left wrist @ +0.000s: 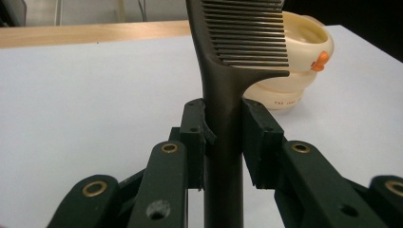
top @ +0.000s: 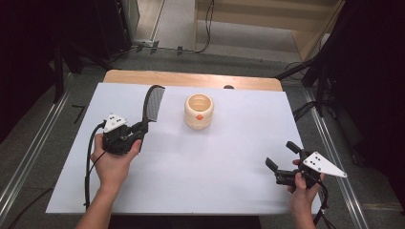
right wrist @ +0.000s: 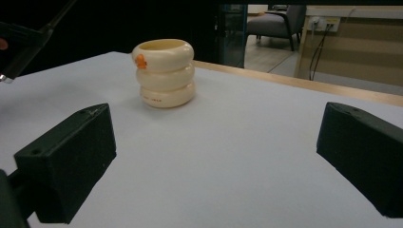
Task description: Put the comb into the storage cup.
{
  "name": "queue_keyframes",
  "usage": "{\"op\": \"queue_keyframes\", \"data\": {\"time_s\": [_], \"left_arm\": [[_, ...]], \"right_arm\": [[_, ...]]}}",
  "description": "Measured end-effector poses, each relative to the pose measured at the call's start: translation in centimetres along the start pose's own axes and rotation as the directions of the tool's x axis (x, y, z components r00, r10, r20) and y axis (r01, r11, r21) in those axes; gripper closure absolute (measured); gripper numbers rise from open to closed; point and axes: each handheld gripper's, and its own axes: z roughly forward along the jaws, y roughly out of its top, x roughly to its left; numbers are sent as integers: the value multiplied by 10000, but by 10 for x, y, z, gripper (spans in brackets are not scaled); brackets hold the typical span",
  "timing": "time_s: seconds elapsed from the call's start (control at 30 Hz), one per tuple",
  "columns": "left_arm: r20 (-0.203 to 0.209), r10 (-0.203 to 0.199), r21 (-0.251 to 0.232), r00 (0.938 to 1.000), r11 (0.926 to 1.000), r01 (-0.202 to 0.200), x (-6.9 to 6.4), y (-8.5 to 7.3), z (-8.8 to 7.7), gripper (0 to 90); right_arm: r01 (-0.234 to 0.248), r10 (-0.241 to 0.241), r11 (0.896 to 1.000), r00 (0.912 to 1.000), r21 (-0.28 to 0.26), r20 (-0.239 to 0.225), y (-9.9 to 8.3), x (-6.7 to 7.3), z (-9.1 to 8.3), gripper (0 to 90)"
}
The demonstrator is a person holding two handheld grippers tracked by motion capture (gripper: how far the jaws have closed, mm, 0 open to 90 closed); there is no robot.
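Note:
A black comb (top: 154, 102) sticks out away from me over the left side of the white table top (top: 224, 162), held by its handle. My left gripper (top: 142, 128) is shut on that handle. In the left gripper view the two pads press the comb (left wrist: 247, 33) from both sides at my left gripper (left wrist: 223, 128). A cream ribbed cup (top: 199, 111) with a small orange mark stands upright at mid table, to the right of the comb's teeth. My right gripper (top: 282, 155) hovers at the front right, open and holding nothing. It faces the cup (right wrist: 165, 73) across bare table, jaws wide apart around my right gripper (right wrist: 216, 152).
The white sheet lies on a wooden table whose far edge (top: 191, 78) shows behind the cup. Cables (top: 210, 28) and dark stands sit on the floor beyond. Metal rails (top: 28, 157) run along both sides of the table.

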Motion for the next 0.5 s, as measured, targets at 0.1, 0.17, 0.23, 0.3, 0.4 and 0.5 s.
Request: {"op": "queue_keyframes", "data": {"time_s": [0.1,0.17,0.23,0.3,0.4,0.5], "left_arm": [[134,51,-226,9999,9997,-48,-3,-3,-3,725],[224,102,-409,9997,9991,-93,-5,-4,-6,725],[342,94,-581,9994,9983,-74,-7,-6,-8,725],[409,138,-735,9991,9972,-108,-9,-8,-10,725],[537,207,-881,9983,9960,-159,-12,-11,-12,725],[644,324,-973,9974,9949,-260,-16,-14,-13,725]], "right_arm": [[139,-138,9999,9996,43,-245,9,9,6,0],[225,-221,9997,9989,102,-414,14,14,10,0],[206,-199,9997,9975,93,-678,19,20,14,0],[159,-154,9999,9956,55,-921,24,25,20,0],[109,-97,9999,9922,83,-1245,31,32,28,0],[76,-56,9999,9885,128,-1512,39,41,39,0]]}}
